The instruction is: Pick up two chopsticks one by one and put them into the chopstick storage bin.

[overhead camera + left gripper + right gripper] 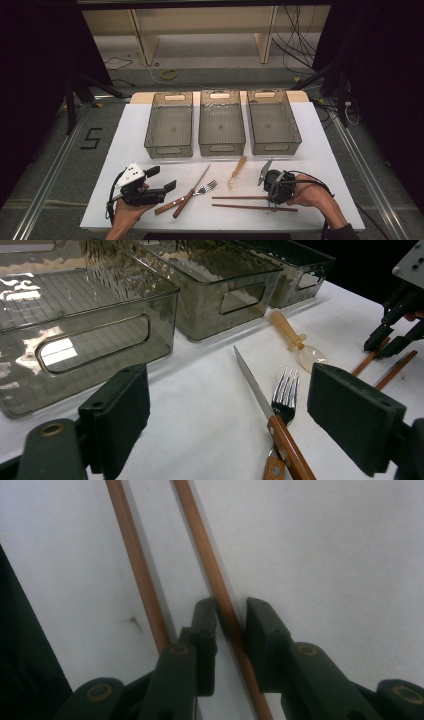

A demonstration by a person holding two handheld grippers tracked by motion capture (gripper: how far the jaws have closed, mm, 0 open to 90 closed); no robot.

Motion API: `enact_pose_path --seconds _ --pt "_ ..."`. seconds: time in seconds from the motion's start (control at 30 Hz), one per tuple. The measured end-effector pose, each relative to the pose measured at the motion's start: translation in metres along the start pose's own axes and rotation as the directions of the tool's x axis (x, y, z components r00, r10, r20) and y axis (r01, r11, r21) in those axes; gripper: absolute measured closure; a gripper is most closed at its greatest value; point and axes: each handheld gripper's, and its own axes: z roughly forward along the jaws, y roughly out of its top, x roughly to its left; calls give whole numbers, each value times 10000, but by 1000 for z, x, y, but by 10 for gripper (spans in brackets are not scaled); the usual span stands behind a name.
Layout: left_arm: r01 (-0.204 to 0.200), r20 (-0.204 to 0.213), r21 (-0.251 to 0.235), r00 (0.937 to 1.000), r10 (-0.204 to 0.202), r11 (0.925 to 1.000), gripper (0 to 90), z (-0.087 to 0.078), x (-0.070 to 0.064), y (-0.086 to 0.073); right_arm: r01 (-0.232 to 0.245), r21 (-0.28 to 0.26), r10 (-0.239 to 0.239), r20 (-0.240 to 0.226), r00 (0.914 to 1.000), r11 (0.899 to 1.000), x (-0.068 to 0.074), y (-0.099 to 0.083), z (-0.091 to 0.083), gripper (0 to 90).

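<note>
Right tongs (231, 615) pinch one of two chopsticks (210, 570); left tongs (225, 415) gape empty.

2 thin brown wooden chopsticks (252, 202) lie flat, nearly parallel, on white table.

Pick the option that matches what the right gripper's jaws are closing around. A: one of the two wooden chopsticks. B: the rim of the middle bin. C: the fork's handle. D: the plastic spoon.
A: in the right gripper view the right gripper has its jaws on either side of one chopstick, nearly closed on it, with the other chopstick lying beside it on the table.
</note>
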Motion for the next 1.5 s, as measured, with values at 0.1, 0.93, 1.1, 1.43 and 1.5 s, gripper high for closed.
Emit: enact_pose_path --seconds 0.1,0.93,1.1,1.43,1.5 --pt "3 -7 -3 10000 -3 10000 166 0 0 0 137 45 -137 -89 9999 9999 0 1 0 793" --pt "-12 79 59 10000 12 10000 166 1 -1 1 1416 -220 -1413 111 9899 9897 4 -4 -14 850" --pt "-208 209 108 9996 206 9997 167 2 -4 5 1384 -213 -1378 288 9900 9901 5 -7 -22 850" --pt "-207 244 107 9995 204 9997 167 3 -4 8 1157 -416 -1148 255 9931 9924 1 -18 -29 851" --pt "-253 290 157 9993 248 9996 167 3 -4 10 1096 -817 -1059 487 9932 9906 2 -18 -37 851"
